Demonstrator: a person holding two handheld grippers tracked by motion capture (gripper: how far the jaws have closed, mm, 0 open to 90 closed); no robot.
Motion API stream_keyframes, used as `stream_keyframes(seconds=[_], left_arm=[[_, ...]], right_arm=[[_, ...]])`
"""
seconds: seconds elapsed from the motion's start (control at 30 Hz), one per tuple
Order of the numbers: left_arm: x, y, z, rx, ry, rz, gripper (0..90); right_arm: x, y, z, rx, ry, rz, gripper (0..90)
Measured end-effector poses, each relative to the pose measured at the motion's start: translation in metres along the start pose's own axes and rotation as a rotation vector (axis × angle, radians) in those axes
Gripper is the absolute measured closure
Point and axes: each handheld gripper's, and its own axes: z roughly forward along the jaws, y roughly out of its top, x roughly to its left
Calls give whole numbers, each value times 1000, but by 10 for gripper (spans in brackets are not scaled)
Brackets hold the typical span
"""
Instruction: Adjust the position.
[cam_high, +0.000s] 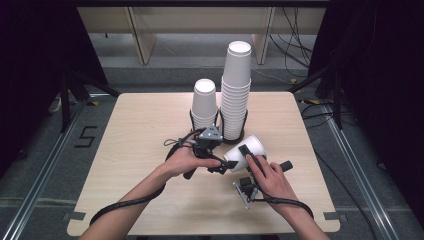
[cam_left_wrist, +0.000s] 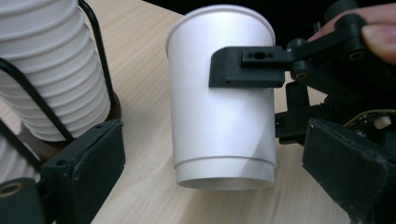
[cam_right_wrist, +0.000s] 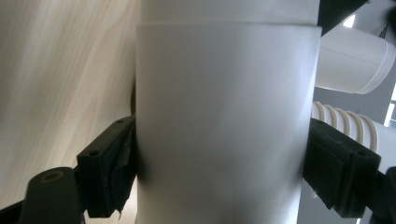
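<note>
In front of the tall cup stack (cam_high: 235, 92), my right hand-held gripper (cam_high: 248, 154) clamps a tilted paper cup (cam_high: 245, 152) above the counter (cam_high: 150, 140); my left hand-held gripper (cam_high: 220, 167), jaws apart, should square up around its rim before squeezing.

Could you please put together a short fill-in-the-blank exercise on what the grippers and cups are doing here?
1. The right gripper is shut on a ____ paper cup.
2. The left gripper has its jaws ____ beside that cup.
3. The taller stack of cups stands in a black wire ____.
4. All of this rests on a light ____ table.

Missing words: white; open; holder; wooden
</note>
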Motion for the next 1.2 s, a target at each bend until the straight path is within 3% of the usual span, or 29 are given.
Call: stream_keyframes(seconds=[0.03, 0.07, 0.13, 0.17, 0.2, 0.53, 0.8, 0.83, 0.87, 0.9, 1.0, 1.03, 1.17, 1.2], left_arm=[[0, 0, 3, 5, -5, 3, 59], [-1, 0, 5, 8, -2, -7, 59], [-3, 1, 10, 14, -3, -6, 59], [-4, 2, 11, 24, -5, -3, 59], [-4, 2, 12, 26, -8, -6, 59], [-8, 3, 24, 81, -11, 44, 68], [-9, 1, 29, 107, -10, 55, 108], [-9, 1, 30, 104, -6, 52, 119], [-9, 1, 31, 103, -3, 54, 133], [-9, 1, 31, 103, -3, 54, 142], [-9, 1, 31, 118, 6, 83, 152], [-9, 0, 32, 105, 11, 73, 164], [-9, -3, 32, 77, 19, 82, 177], [-8, -4, 32, 82, 16, 86, 179]], right_arm=[[-2, -1, 2, -24, -29, -32, 187], [2, -2, 0, 3, -7, 19, 187], [-2, -3, 1, -23, -30, -37, 187], [2, -4, -1, 9, -8, 11, 187], [3, -4, -2, 17, -8, 25, 187], [1, 6, -5, 5, -13, 7, 187], [-2, 9, -3, -6, -20, 3, 187], [-3, 10, -3, -4, -14, -4, 187], [-1, 11, -3, 4, -18, 29, 187], [-1, 11, -3, 4, -18, 29, 187], [-5, 13, -4, 2, -10, -9, 187], [-5, 13, -4, -3, -9, -18, 187], [-4, 13, -3, 2, -14, -12, 182], [-3, 12, -2, -18, -26, 0, 180]])
